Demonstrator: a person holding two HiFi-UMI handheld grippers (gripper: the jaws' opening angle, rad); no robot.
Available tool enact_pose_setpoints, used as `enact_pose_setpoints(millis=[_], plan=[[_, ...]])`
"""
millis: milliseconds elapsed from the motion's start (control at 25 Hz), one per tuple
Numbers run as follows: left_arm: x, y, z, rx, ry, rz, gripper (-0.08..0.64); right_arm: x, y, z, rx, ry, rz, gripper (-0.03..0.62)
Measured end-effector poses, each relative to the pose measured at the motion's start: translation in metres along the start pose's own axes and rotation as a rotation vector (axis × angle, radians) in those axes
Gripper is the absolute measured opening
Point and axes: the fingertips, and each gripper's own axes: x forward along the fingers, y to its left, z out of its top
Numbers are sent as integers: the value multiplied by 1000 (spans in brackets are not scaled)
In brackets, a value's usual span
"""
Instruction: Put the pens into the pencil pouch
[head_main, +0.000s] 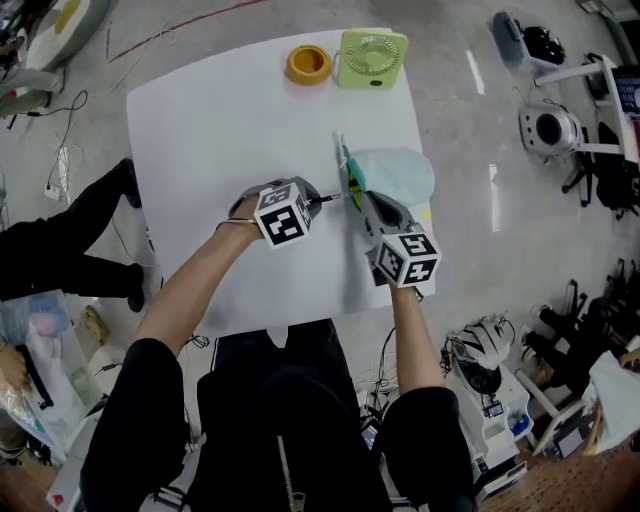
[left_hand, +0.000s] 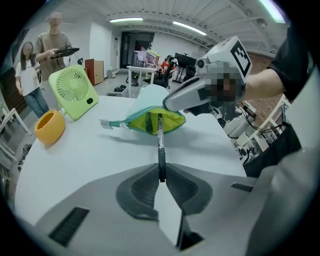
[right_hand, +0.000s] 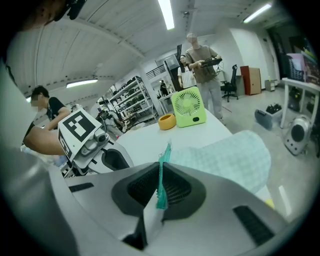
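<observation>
White bench (head_main: 220, 130) under me, and both tools are busy over its right-hand side. My left tool (left_hand: 161, 172) has its jaws closed tight on the tail end of a dark pen (left_hand: 160, 145). The pen sticks straight out ahead of the jaws, pointing at the pouch (head_main: 395, 172). Its far end sits right at the pouch's open mouth, against the yellow-green lining. Whether the tip is already past the lip, I can't quite tell.

My right tool (right_hand: 161, 185) is clamped on the teal zip edge (right_hand: 161, 165) of the pouch. It pinches that strip between the pads and lifts the near lip, so the mouth gapes towards the pen. The pale mint body of the pouch lies flat on the bench beyond the jaws, close to the bench's right edge. From the head view the two tools sit close together, tips nearly meeting at the pouch mouth, left one coming in from the side.

Up at the far edge of the bench a green fan (head_main: 372, 58) stands, with an orange cup (head_main: 308, 64) just beside it. Both are well apart from the pouch.
</observation>
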Motion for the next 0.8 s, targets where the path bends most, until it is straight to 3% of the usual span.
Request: enact_pose_setpoints(millis=[400,800], plan=[[23,2,39,-1,-27,-43,58,-2,1,3,20,-19,27,29],[34,-2,72,-27,-111,-78,58,-4,-1,2,39,-17,47,29]])
